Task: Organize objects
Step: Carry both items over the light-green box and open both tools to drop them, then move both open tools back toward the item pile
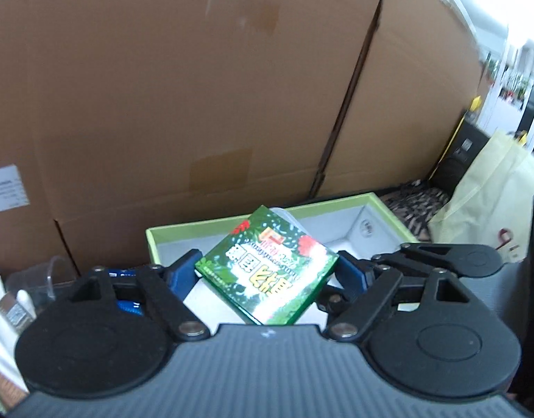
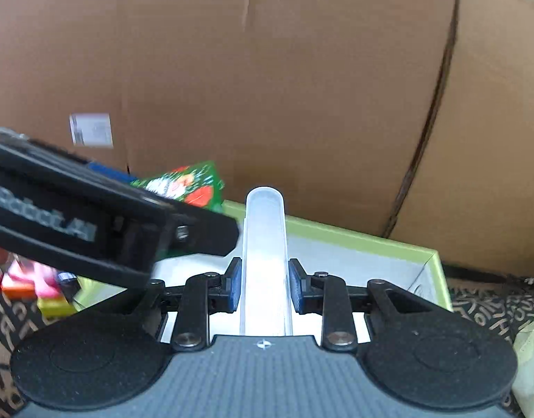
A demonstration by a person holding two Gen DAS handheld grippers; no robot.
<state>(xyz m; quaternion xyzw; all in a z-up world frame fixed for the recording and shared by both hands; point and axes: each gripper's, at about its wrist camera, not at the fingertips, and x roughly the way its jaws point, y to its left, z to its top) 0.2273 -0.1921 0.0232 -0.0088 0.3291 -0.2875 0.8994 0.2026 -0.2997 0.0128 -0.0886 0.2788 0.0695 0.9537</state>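
My left gripper (image 1: 267, 273) is shut on a green printed box (image 1: 267, 266) and holds it tilted above the green-rimmed white tray (image 1: 336, 202). In the right wrist view the same green box (image 2: 188, 184) shows at the left, behind the left gripper's black body (image 2: 92, 223). My right gripper (image 2: 265, 285) is shut on a long clear plastic case (image 2: 265, 244), which points forward over the tray (image 2: 354, 237). The tip of that clear case shows just behind the green box in the left wrist view (image 1: 284, 214).
Big cardboard boxes (image 1: 197, 87) stand right behind the tray. A clear cup (image 1: 54, 275) and white items lie at the left. A pale yellow bag (image 1: 486, 202) stands at the right. Coloured packets (image 2: 33, 285) lie on the patterned cloth (image 2: 482, 303).
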